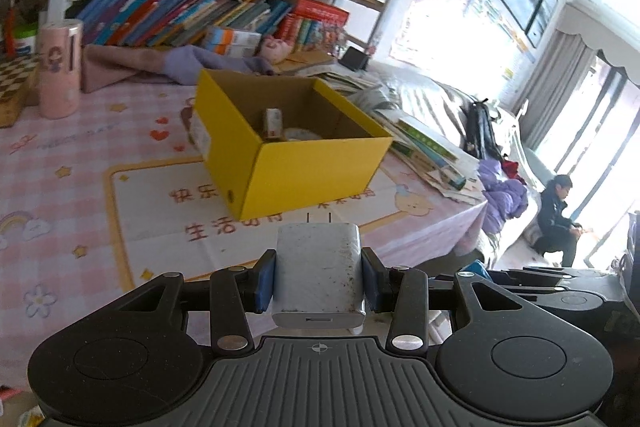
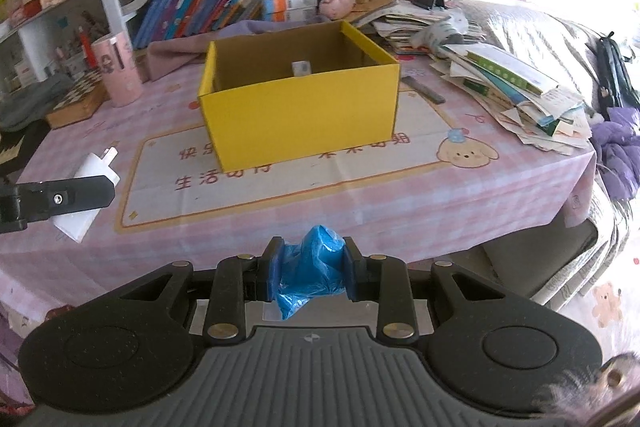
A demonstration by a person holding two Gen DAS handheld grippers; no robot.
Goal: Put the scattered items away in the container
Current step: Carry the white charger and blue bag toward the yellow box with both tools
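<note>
Clamping a white charger (image 1: 318,267) between its blue pads, the left gripper (image 1: 318,277) hangs over the near part of the desk (image 1: 60,187), the plug's two prongs pointing ahead toward the yellow box (image 1: 304,171); from the right wrist view the same charger (image 2: 90,173) shows at the far left, held clear of the pink checked cloth. The right gripper (image 2: 310,273) is closed tight on a crumpled blue plastic bag (image 2: 312,267), short of the desk's front edge. The yellow box (image 2: 300,115) stands open in the middle of the desk on a printed mat, with a small carton (image 1: 273,121) and another pale item already inside. A pink cup (image 2: 118,73) stands left of the box, a slumped heap of books and papers (image 2: 516,91) right of it
</note>
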